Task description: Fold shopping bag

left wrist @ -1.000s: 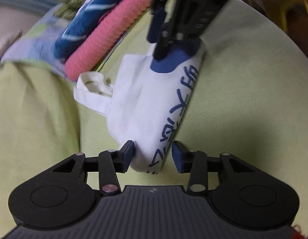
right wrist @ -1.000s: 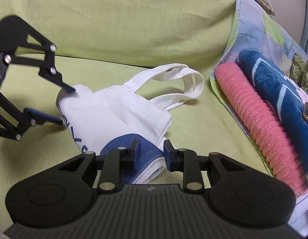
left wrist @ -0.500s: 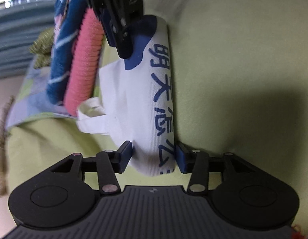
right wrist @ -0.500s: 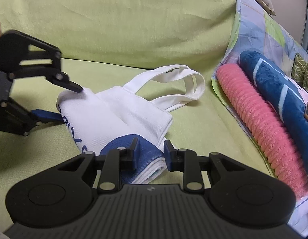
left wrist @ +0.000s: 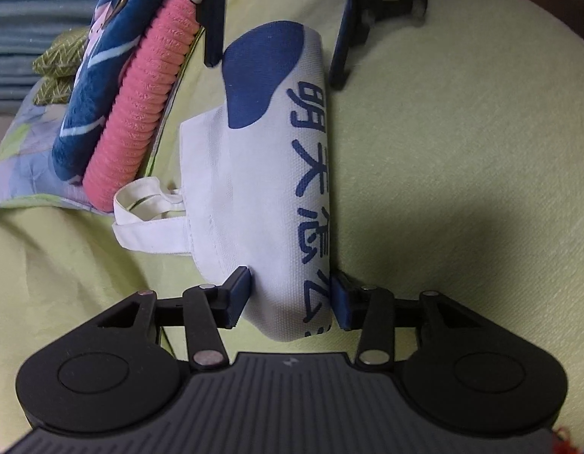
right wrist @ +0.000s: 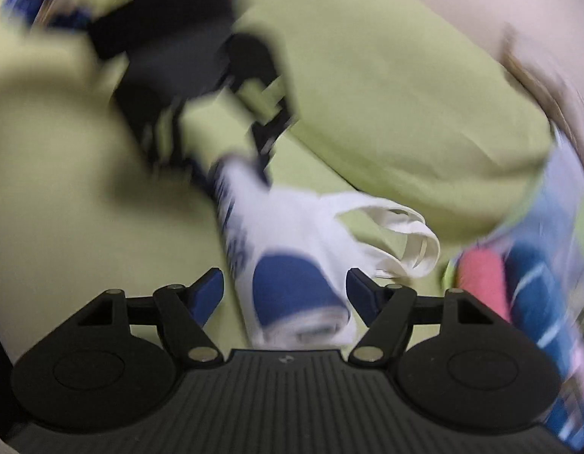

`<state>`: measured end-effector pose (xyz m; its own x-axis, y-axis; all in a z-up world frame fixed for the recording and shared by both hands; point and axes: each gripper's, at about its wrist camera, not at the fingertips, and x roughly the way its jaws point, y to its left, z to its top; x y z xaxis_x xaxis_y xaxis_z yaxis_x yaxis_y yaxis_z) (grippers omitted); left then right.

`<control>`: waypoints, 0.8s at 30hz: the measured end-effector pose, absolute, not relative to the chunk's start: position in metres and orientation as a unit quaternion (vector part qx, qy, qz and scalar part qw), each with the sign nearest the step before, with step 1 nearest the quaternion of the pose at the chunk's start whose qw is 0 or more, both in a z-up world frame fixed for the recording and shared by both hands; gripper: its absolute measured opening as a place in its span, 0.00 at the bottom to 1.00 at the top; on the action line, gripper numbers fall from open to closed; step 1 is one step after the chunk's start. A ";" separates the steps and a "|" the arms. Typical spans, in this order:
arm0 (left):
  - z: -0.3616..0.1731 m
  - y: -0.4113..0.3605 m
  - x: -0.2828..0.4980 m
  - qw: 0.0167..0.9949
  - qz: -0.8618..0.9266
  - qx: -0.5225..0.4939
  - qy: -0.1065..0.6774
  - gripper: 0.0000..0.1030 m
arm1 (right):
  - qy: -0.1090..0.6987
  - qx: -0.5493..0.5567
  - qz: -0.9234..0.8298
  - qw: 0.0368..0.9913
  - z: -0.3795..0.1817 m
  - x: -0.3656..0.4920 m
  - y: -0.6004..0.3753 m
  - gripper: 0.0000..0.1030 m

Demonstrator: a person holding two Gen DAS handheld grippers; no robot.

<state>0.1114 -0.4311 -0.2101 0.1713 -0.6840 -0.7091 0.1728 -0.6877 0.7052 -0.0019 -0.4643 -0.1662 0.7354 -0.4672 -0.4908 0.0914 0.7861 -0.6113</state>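
Observation:
The white shopping bag (left wrist: 269, 174) with blue lettering and a blue patch lies folded into a long bundle on the green cushion (left wrist: 462, 189). Its handles (left wrist: 148, 208) stick out to the left. My left gripper (left wrist: 290, 299) is open, and its pads flank the bag's near end. In the left wrist view my right gripper (left wrist: 277, 49) stands open astride the far, blue-patched end. The right wrist view is blurred by motion; there the right gripper (right wrist: 284, 291) is wide open with the bag (right wrist: 292, 234) between its fingers, and the handles (right wrist: 398, 234) loop to the right.
A pink ribbed roll (left wrist: 140, 106) and a blue plush item (left wrist: 99, 75) lie on a patterned sheet (left wrist: 23, 159) left of the bag. Green cushion stretches to the right of the bag, and a green back cushion (right wrist: 386, 94) rises behind it.
My right gripper has let go of the bag's blue corner and opened wide, and it is swinging fast. My left gripper has kept the same width around the bag's near end.

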 end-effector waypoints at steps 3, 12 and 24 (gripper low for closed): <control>-0.204 -0.438 0.116 0.354 -0.632 0.669 -0.164 0.48 | 0.315 -0.350 -0.167 0.866 -0.187 0.002 -0.465 0.58; -0.173 -0.470 0.130 0.409 -0.694 0.593 0.003 0.50 | 0.316 -0.188 -0.153 0.917 -0.171 0.014 -0.509 0.54; -0.137 -0.409 0.088 0.328 -0.761 0.543 0.134 0.50 | 0.342 0.119 -0.032 0.932 -0.140 -0.045 -0.531 0.53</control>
<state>0.0877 -0.4094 -0.1374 -0.1939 -0.3535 -0.9151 0.6457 -0.7482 0.1522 -0.0454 -0.5308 -0.1403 0.7640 0.0220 -0.6448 0.1403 0.9699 0.1992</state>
